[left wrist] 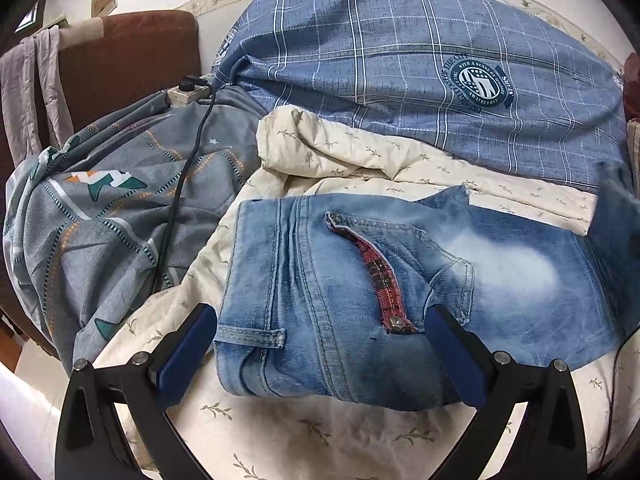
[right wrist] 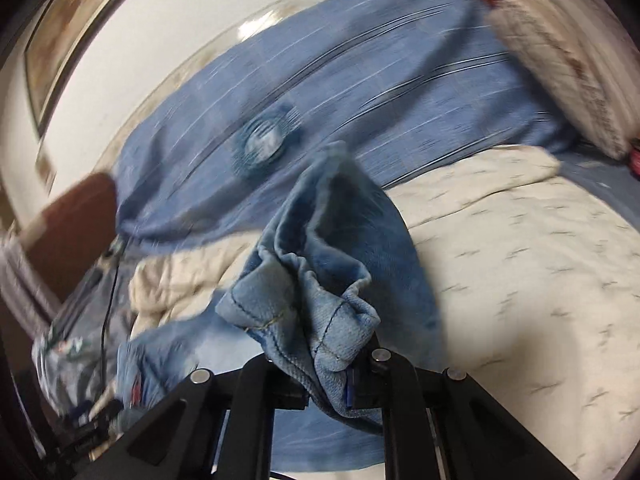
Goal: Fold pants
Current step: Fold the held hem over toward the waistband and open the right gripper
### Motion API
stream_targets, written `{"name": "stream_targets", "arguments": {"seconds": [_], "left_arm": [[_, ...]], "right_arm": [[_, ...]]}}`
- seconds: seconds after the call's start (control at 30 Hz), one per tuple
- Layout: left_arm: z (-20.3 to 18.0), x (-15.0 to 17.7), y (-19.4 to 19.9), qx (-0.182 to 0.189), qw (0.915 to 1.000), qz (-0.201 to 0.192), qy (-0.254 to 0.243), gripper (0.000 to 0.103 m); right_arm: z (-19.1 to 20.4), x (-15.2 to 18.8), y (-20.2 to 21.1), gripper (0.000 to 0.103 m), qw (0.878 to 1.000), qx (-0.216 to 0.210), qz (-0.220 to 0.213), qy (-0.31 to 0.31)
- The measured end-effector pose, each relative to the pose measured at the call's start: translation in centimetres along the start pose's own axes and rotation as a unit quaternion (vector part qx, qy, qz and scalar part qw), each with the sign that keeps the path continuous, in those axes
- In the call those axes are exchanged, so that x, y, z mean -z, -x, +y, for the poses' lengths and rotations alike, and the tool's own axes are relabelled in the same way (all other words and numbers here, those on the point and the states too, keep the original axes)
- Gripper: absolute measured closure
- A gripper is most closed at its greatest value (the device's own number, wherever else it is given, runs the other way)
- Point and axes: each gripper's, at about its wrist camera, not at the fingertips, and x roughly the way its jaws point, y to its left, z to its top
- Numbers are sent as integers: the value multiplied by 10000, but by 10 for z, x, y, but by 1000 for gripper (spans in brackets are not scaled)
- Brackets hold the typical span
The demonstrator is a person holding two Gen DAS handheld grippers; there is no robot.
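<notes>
Light blue denim pants lie on a cream leaf-print quilt, waist end toward me, with a red plaid-lined pocket flap turned out. My left gripper is open, its blue pads either side of the waist area, just above the cloth. My right gripper is shut on the pants' leg hems, bunched and lifted above the bed. A blurred dark shape at the right edge of the left wrist view looks like the right gripper.
A blue checked duvet is piled behind the pants. A grey patterned blanket lies left, with a black cable and a power strip on it. A brown headboard stands far left. A pillow lies at the right.
</notes>
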Motion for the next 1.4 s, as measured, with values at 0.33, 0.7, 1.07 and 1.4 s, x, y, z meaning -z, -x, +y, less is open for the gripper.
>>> {"name": "stream_targets", "arguments": {"seconds": [0.33, 0.7, 1.07, 1.4], "left_arm": [[2, -2, 0, 32, 10000, -23, -42, 0], [-5, -3, 3, 169, 9998, -59, 35, 0], [15, -1, -7, -98, 9998, 89, 140, 0], [24, 0, -4, -159, 9997, 2, 180, 0]], "right_arm": [[71, 43, -77, 37, 9753, -344, 1822, 1197], [12, 9, -38, 38, 9860, -1197, 1164, 7], [56, 25, -84, 53, 9773, -1128, 1726, 488], [43, -16, -134, 53, 9836, -905, 1449, -571]]}}
